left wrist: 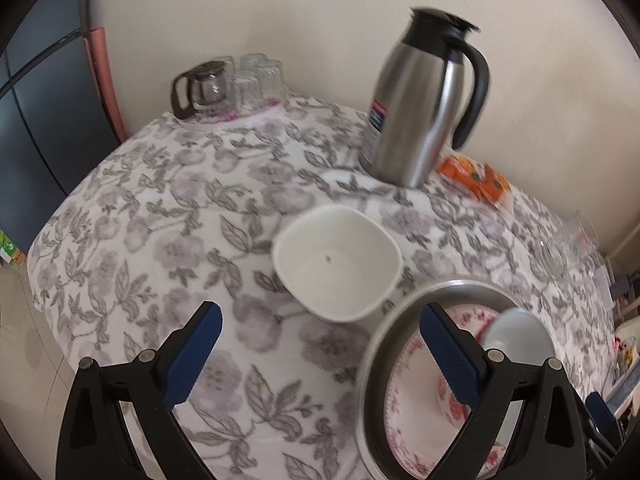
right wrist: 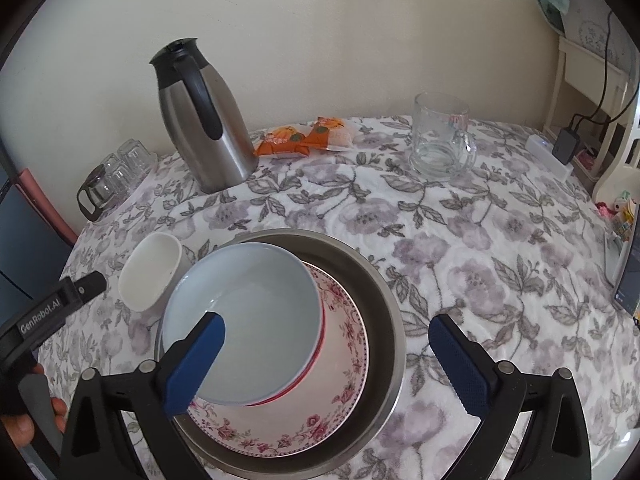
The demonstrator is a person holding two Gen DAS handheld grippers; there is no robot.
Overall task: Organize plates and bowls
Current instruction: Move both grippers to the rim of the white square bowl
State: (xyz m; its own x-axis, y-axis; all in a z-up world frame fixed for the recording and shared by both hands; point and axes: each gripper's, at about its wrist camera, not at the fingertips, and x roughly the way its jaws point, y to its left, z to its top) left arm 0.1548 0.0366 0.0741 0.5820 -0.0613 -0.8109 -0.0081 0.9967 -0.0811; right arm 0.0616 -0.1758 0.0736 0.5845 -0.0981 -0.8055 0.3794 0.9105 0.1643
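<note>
**Bowls and plate stacked in steel pan, square bowl still outside**

Bowls and plate gathered near the front edge of the surface (right wrist: 500,240), on its grey-flowered cloth. Pale blue bowl (right wrist: 248,320) tilted inside the round steel pan (right wrist: 384,320), leaning on the rose-patterned plate (right wrist: 344,392) that lies flat in the pan's bottom; a red band showing along the bowl's lower rim. White square bowl (left wrist: 336,260) upright just beside the pan's left rim, possibly touching it, hard to tell through the blur; a tiny dark speck inside.

Left gripper (left wrist: 320,364) released, blue pads spread wide with nothing between them, hovering over bare cloth in front of the square bowl, its right finger overlapping the pan's rim in the left wrist view. Right gripper (right wrist: 328,364) likewise released, jaws wide, left pad in front of the blue bowl, not pressing on it, right pad over cloth outside the pan.

Steel thermos jug (right wrist: 204,120) standing toward the back edge, orange snack packets (right wrist: 304,138) just beside it, glass mug (right wrist: 440,140) farther right. Glass carafe (left wrist: 200,88) and upturned tumblers (left wrist: 258,78) at the back-left corner.
</note>
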